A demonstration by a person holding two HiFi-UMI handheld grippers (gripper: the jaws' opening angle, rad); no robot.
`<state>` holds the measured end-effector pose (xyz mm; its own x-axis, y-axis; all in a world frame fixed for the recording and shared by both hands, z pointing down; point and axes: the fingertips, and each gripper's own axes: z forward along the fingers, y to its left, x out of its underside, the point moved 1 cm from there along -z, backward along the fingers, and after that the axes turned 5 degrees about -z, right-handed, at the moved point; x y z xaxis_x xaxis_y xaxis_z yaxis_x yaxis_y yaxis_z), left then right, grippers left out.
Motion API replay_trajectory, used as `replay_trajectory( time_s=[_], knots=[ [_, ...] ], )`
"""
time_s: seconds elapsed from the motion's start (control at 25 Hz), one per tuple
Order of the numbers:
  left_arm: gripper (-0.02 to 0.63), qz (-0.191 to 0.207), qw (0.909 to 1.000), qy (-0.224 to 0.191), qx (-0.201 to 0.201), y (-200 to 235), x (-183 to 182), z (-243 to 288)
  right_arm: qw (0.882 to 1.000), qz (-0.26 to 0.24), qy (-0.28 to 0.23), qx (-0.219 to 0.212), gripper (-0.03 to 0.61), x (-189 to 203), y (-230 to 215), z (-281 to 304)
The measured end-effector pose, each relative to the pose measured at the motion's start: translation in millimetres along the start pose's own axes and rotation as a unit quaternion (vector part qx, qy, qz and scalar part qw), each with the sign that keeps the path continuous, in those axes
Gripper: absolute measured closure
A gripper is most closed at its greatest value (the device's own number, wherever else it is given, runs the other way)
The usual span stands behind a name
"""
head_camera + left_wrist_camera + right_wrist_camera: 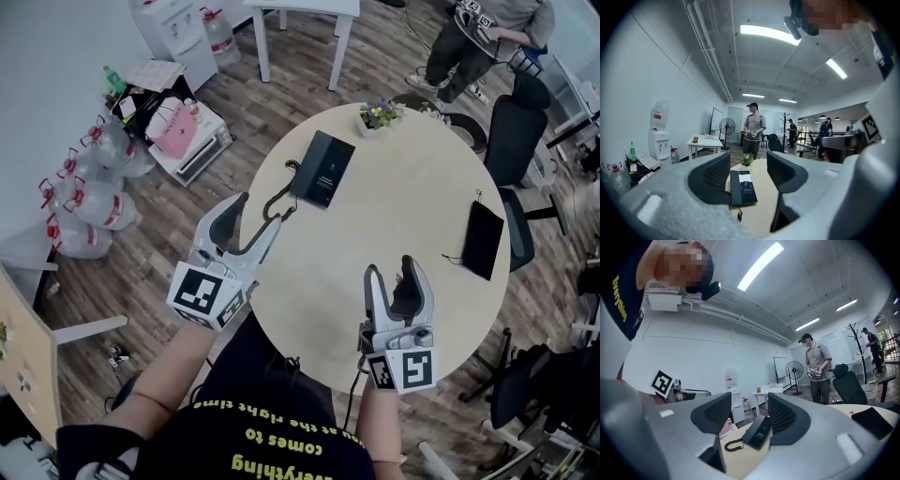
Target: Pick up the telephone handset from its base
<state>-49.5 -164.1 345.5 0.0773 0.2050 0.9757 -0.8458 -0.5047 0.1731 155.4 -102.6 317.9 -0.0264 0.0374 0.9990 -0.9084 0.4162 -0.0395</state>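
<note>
Left gripper (255, 214), right gripper (392, 272): jaws wide, empty; telephone (322, 169) ahead, flower pot (379, 116) outside right gripper view.

The black telephone base (330, 171) lies flat on the round tan table (394, 258), near its far-left edge. Its handset (734, 187) rests seated along one long side, with the coiled cord (278, 201) trailing off the near end

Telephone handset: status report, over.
Left tongs open, empty, near the cord. Right tongs open, empty, over the table near edge. Handset on its base. Nothing in the way.
</note>
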Motion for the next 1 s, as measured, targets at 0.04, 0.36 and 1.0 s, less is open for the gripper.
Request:
replay_trajectory(
  time_s=[0.04,0.36,1.0],
  knots=[
    [0.367,0.001,1.0,0.003,0.004,4.8,1.4,6.5,1.0,0.0,0.002,0.005,0.339,0.9,-1.0,5.7],
    [0.364,0.001,0.9989,0.029,0.037,34.4,15.5,59.5,0.999,0.0,0.015,0.033,0.339,11.2,-4.3,43.5],
    [0.359,-0.016,0.9946,0.079,0.066,68.0,64.5,138.6,0.997,0.019,0.053,0.059,0.339,50.8,-21.4,86.1]
  ],
)
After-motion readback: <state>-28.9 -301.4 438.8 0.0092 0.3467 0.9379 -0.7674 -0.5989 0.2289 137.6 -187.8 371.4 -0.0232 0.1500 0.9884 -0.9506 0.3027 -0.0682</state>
